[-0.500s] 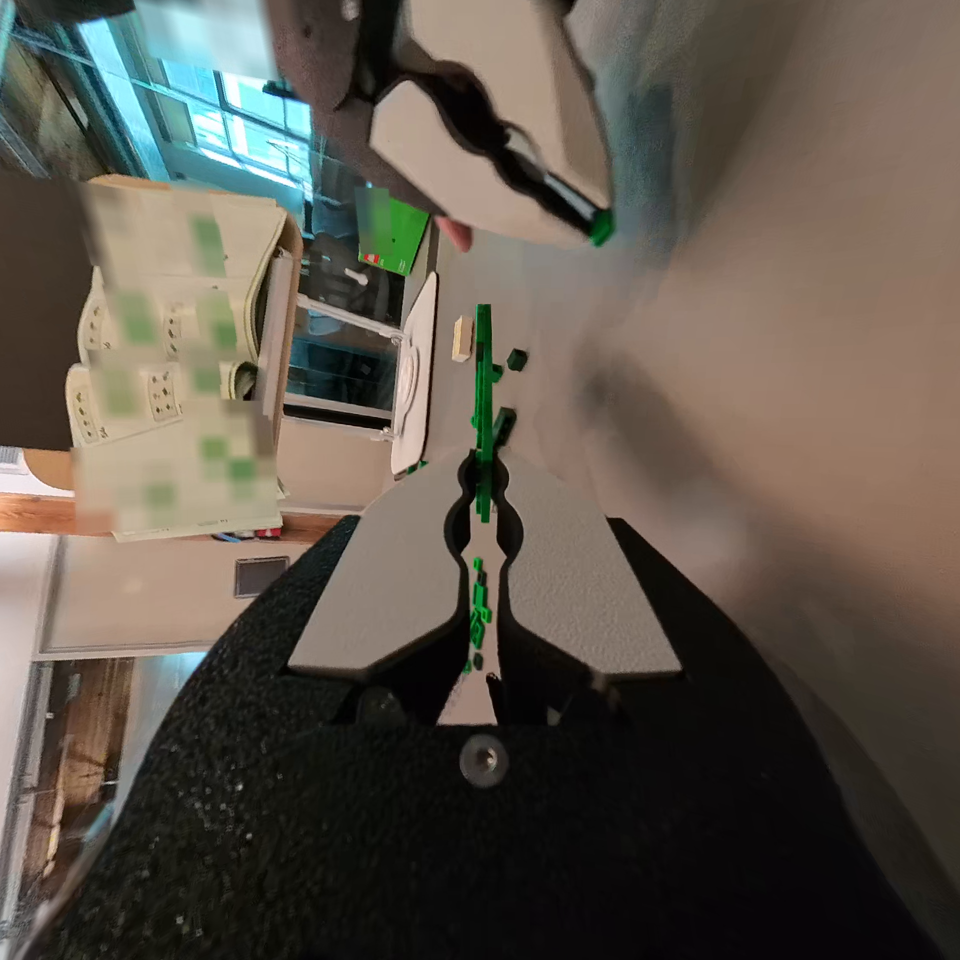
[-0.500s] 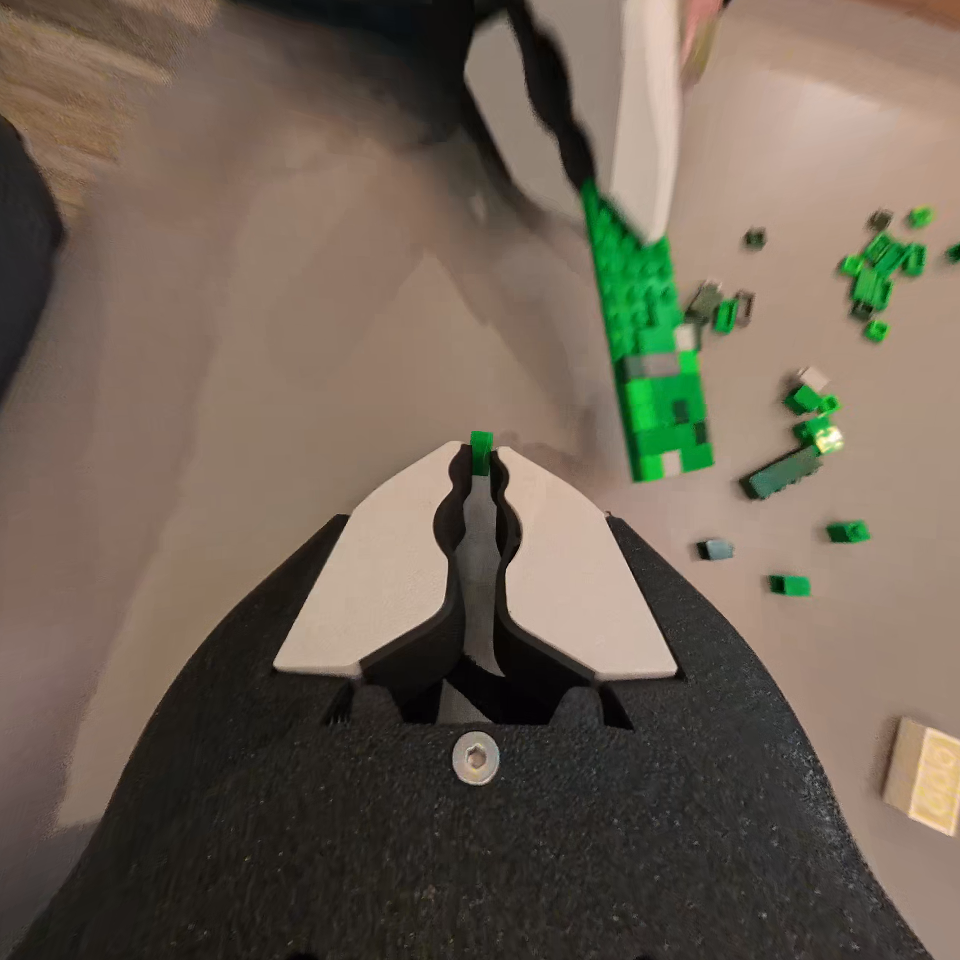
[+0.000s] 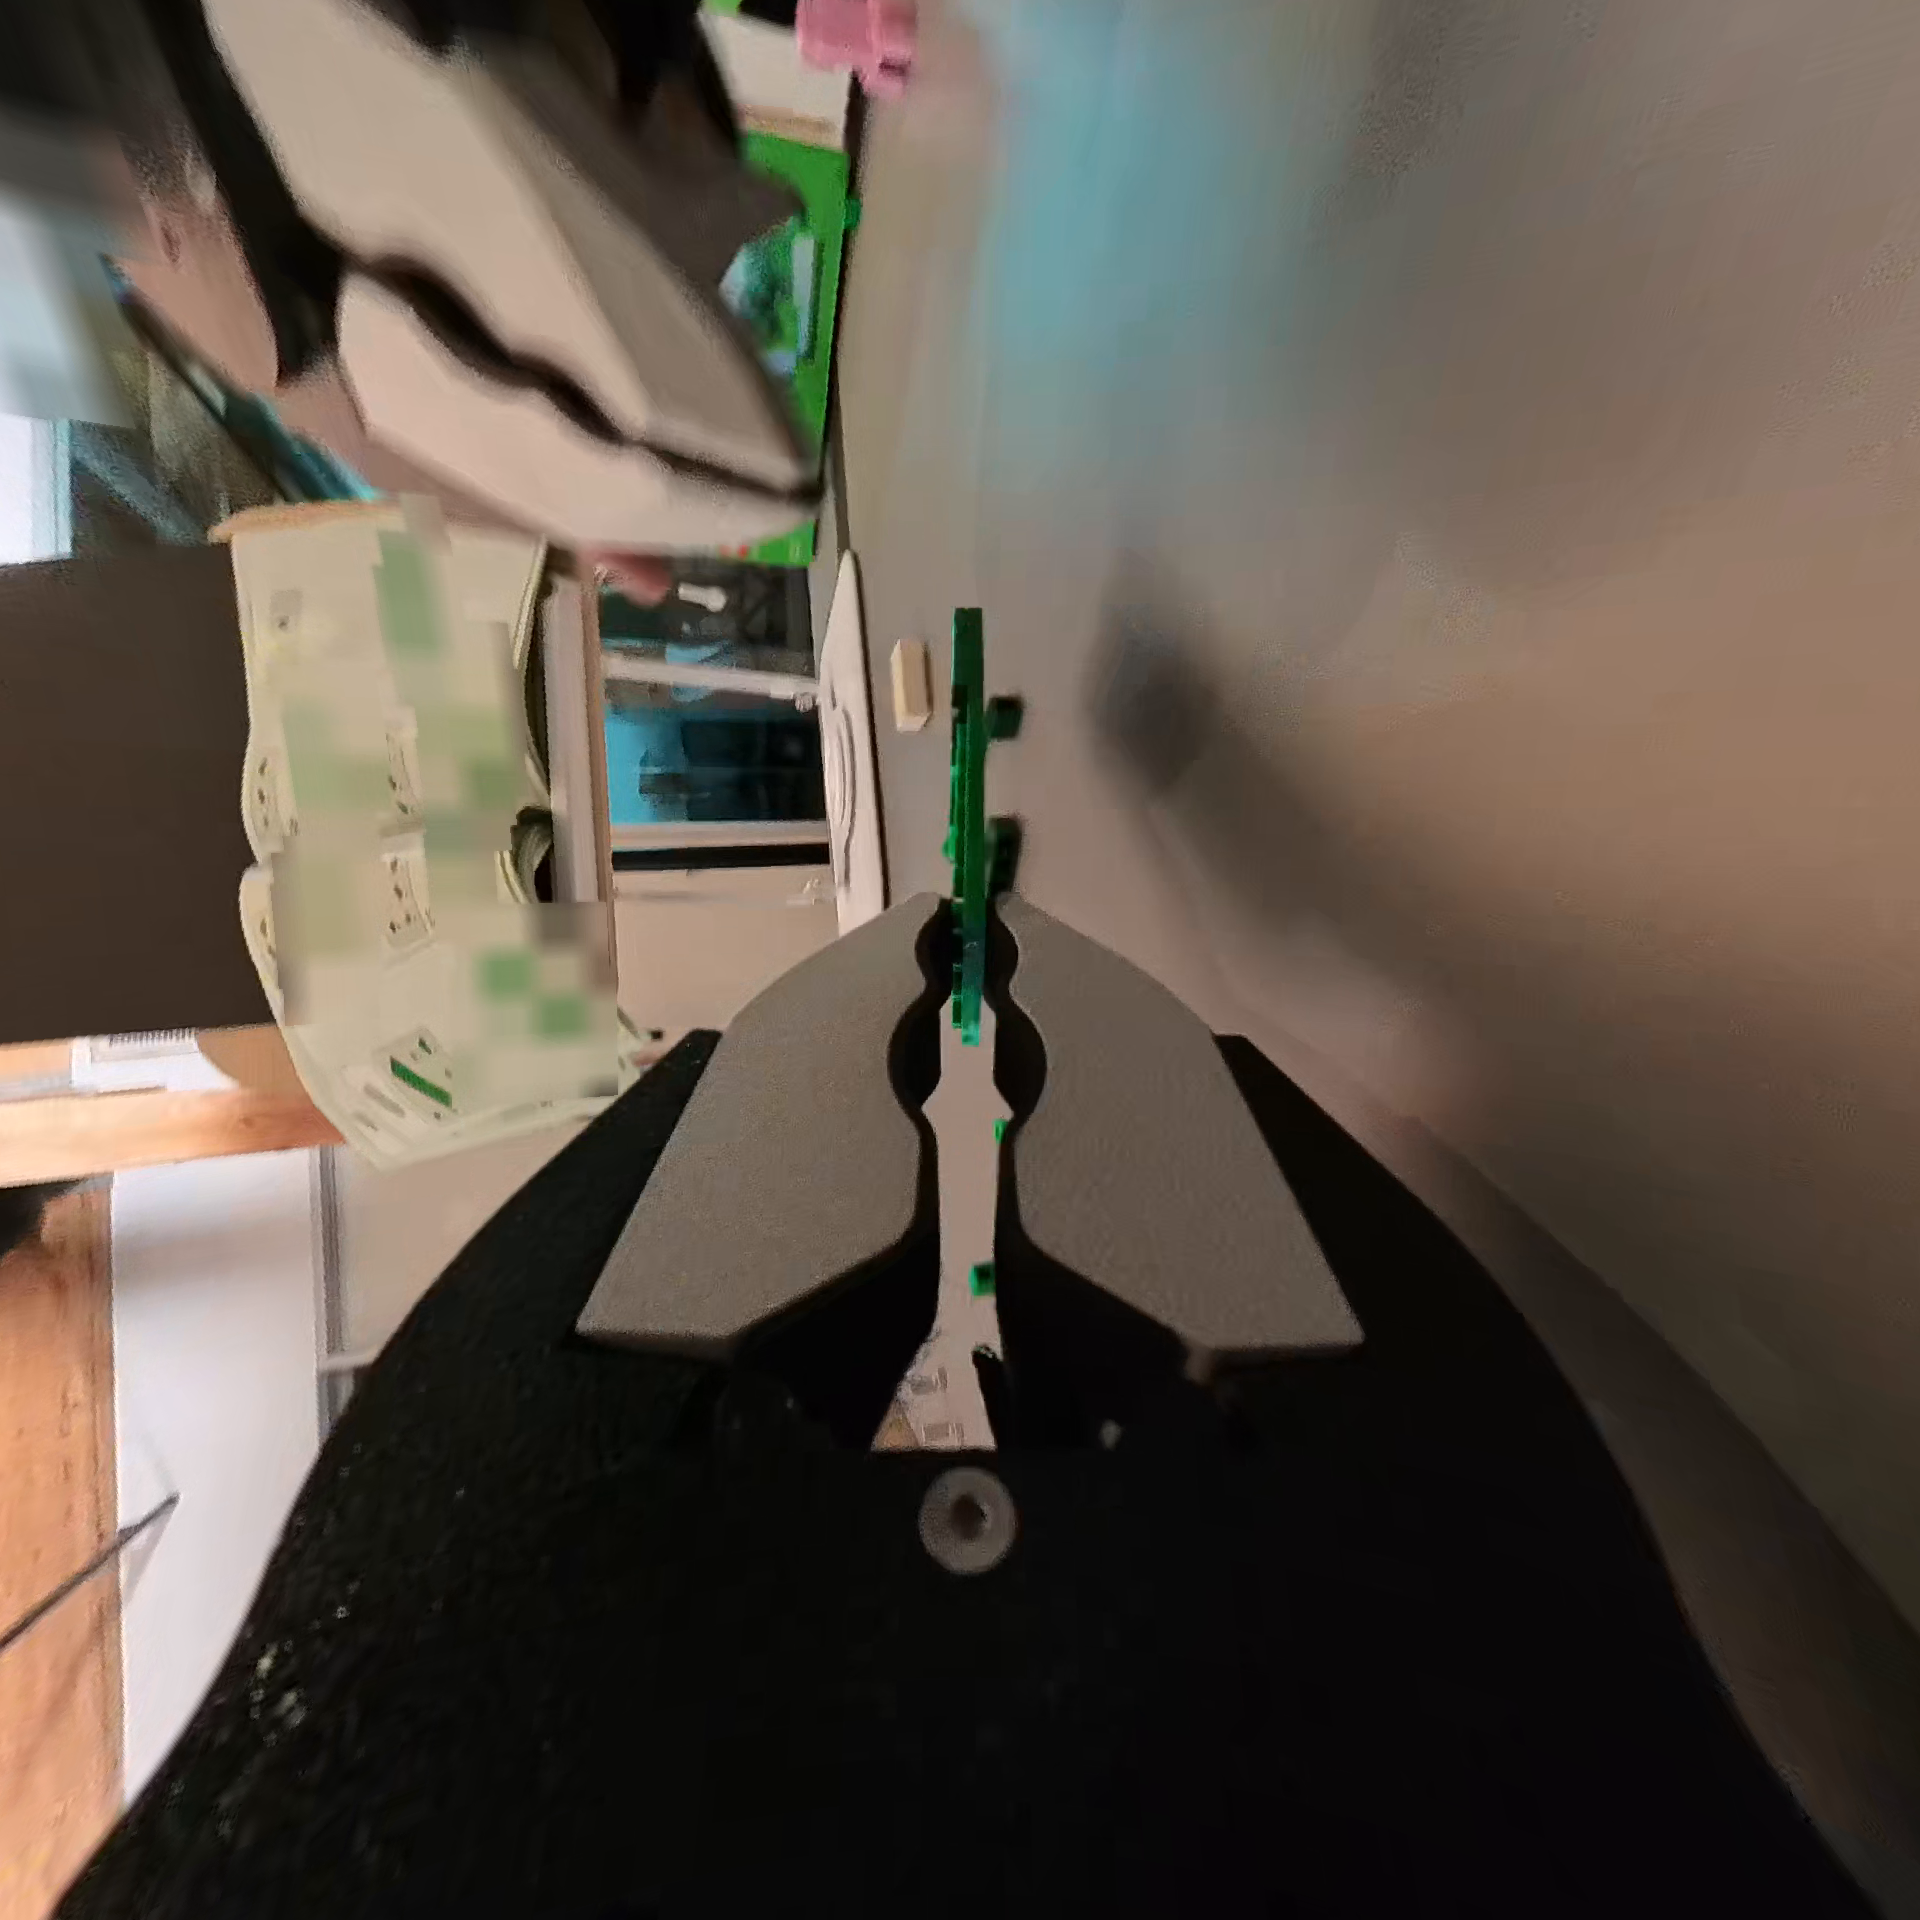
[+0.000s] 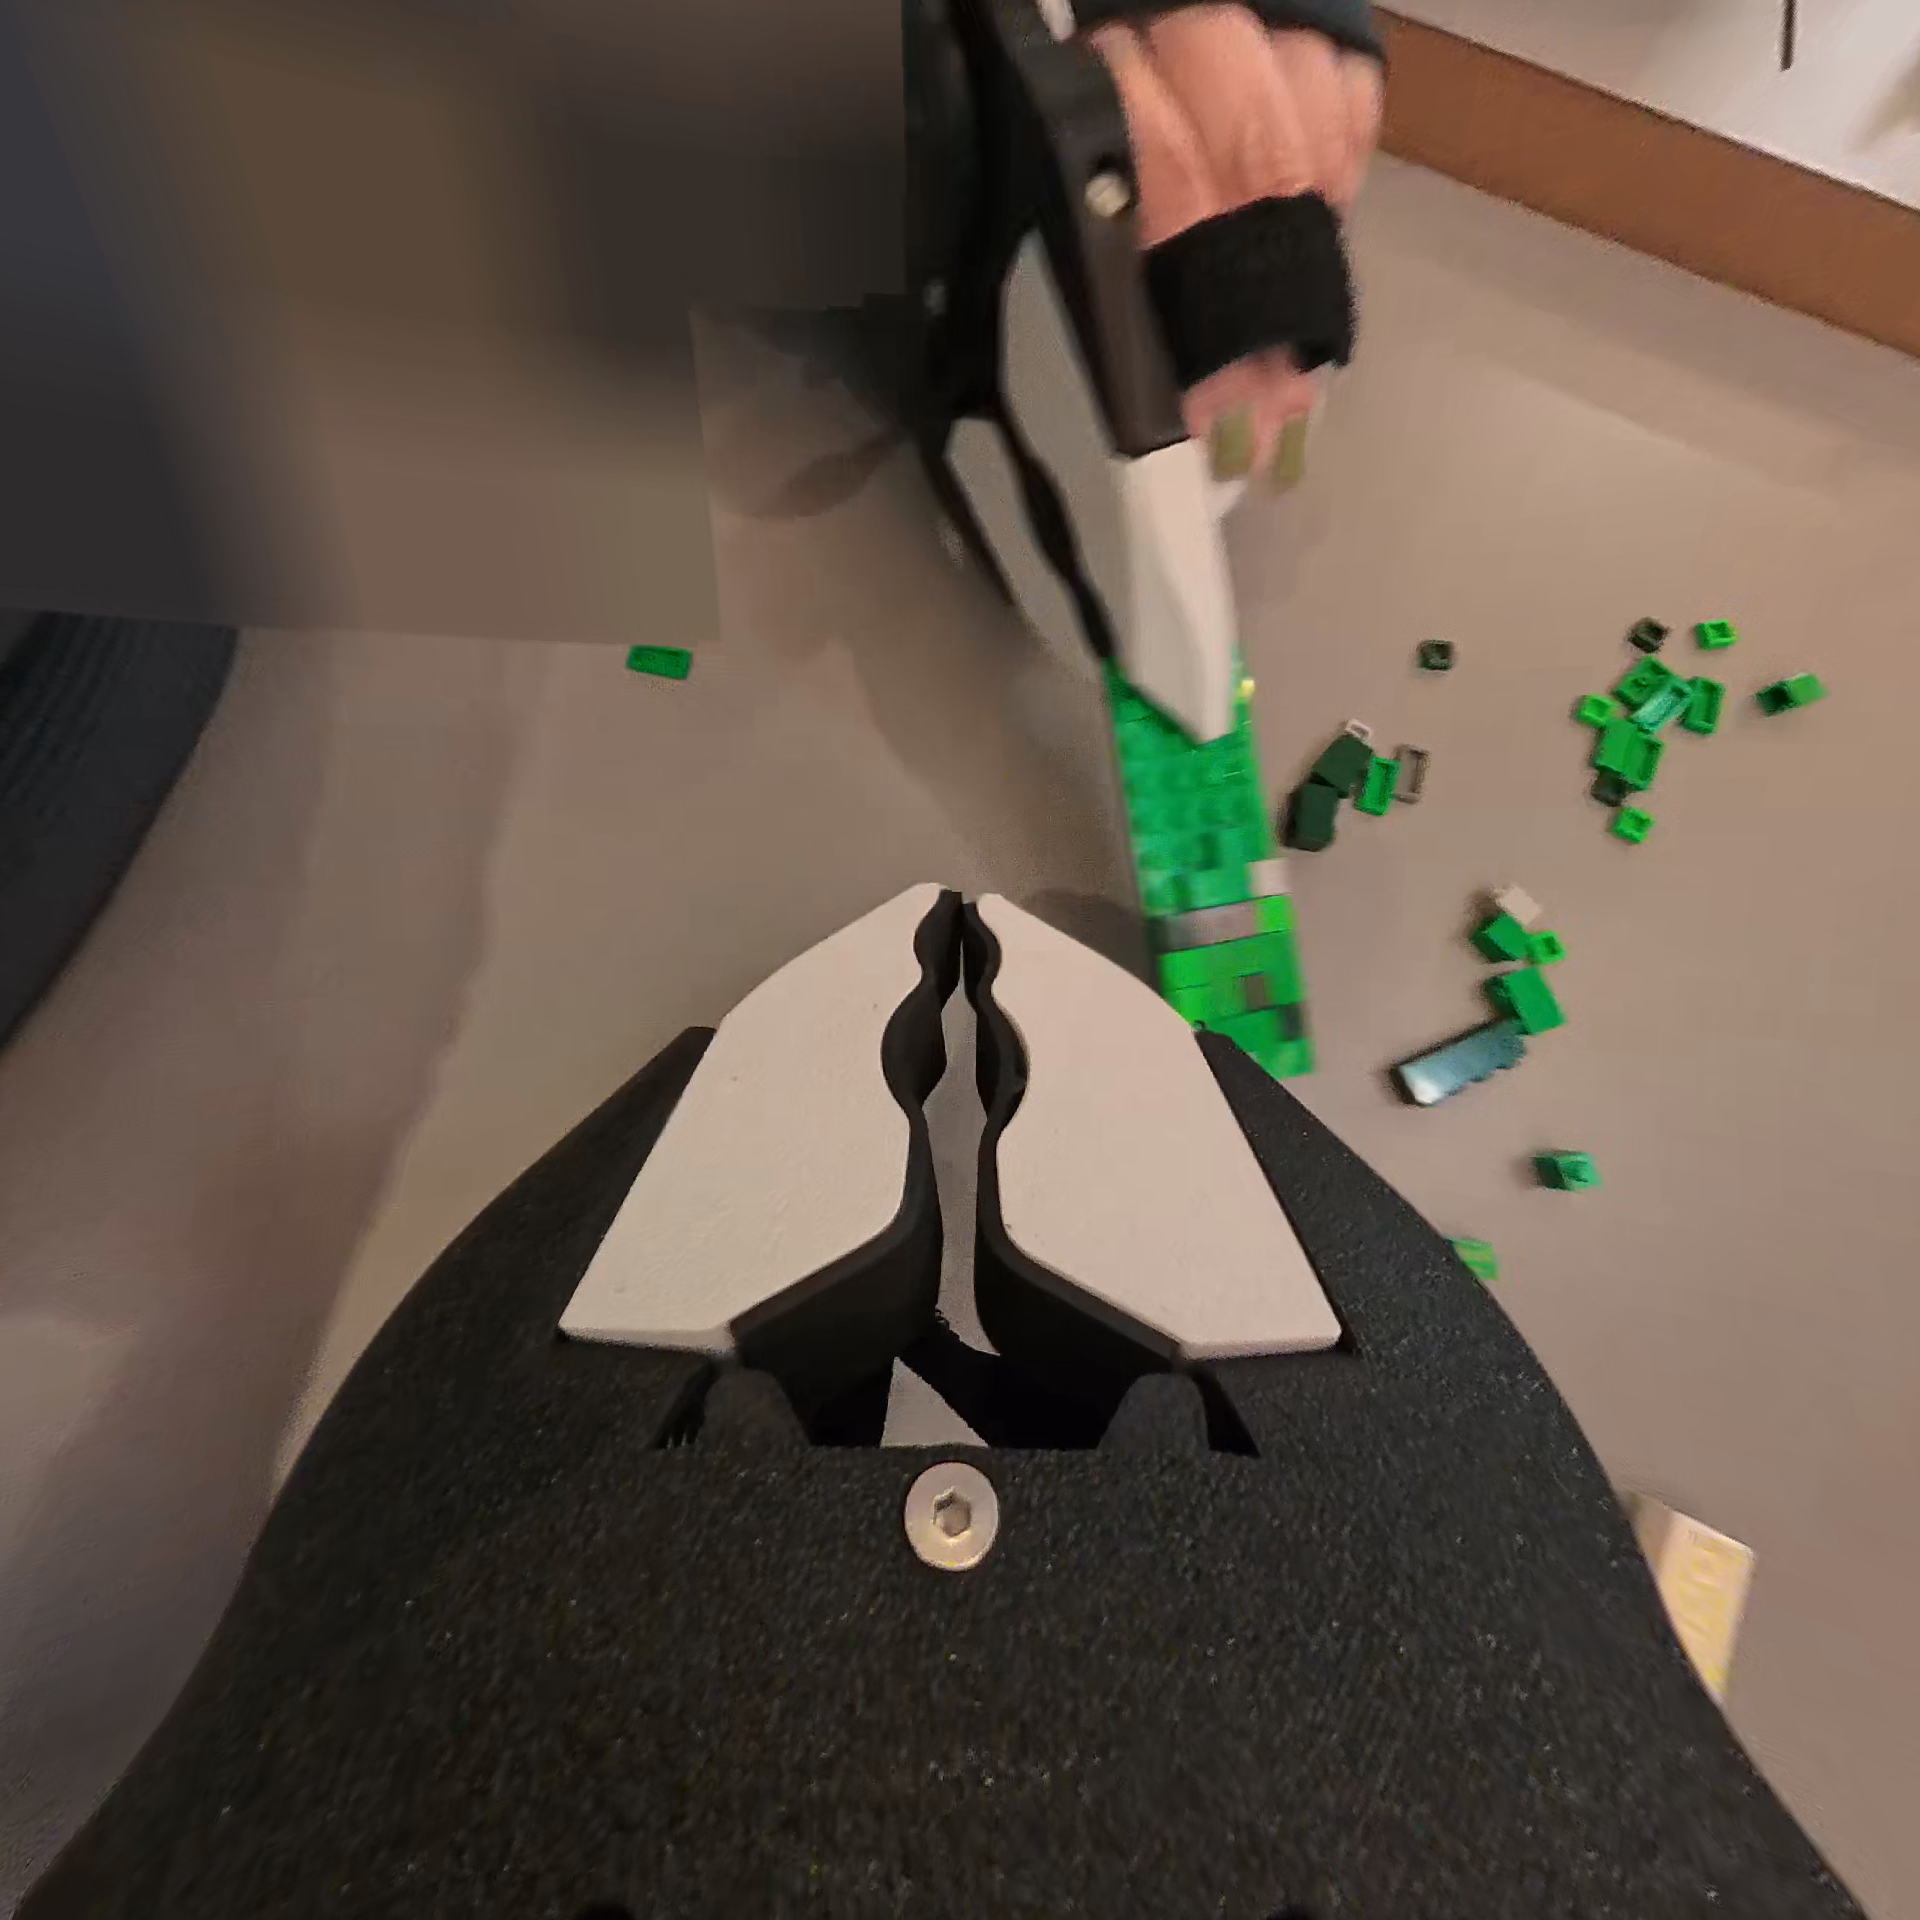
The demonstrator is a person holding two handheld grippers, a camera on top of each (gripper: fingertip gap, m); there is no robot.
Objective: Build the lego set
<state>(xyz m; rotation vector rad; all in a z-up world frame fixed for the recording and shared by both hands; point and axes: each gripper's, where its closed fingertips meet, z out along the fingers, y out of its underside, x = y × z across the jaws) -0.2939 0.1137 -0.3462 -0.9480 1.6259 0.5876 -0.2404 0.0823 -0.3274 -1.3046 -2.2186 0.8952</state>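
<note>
My left gripper [image 3: 971, 920] is shut on the near end of a long green lego plate assembly [image 3: 968, 769], seen edge-on. In the right wrist view the same gripper [image 4: 1179, 665], held by a hand [image 4: 1236, 135], grips the plate [image 4: 1216, 883] at a tilt over the grey table [image 4: 520, 935]. My right gripper [image 4: 961, 909] is shut with nothing between its tips, a little left of the plate's free end. It shows blurred at the upper left of the left wrist view [image 3: 800, 488]. A small green brick [image 4: 659, 661] lies alone on the table to the left.
Several loose green bricks [image 4: 1652, 717] lie scattered right of the plate, with a dark long brick [image 4: 1460, 1065] and a tan piece [image 4: 1694, 1600] near the right edge. A tan brick [image 3: 912, 686], a white dish [image 3: 847, 748] and a booklet [image 3: 416, 831] lie beyond. Between my left fingertips and the dark long brick [image 4: 1460, 1065] there is roughly 10 centimeters.
The small green brick that sat between my right gripper's tips is gone from them. The right gripper has shifted and now looks closer in the left view. The left gripper still holds the plate.
</note>
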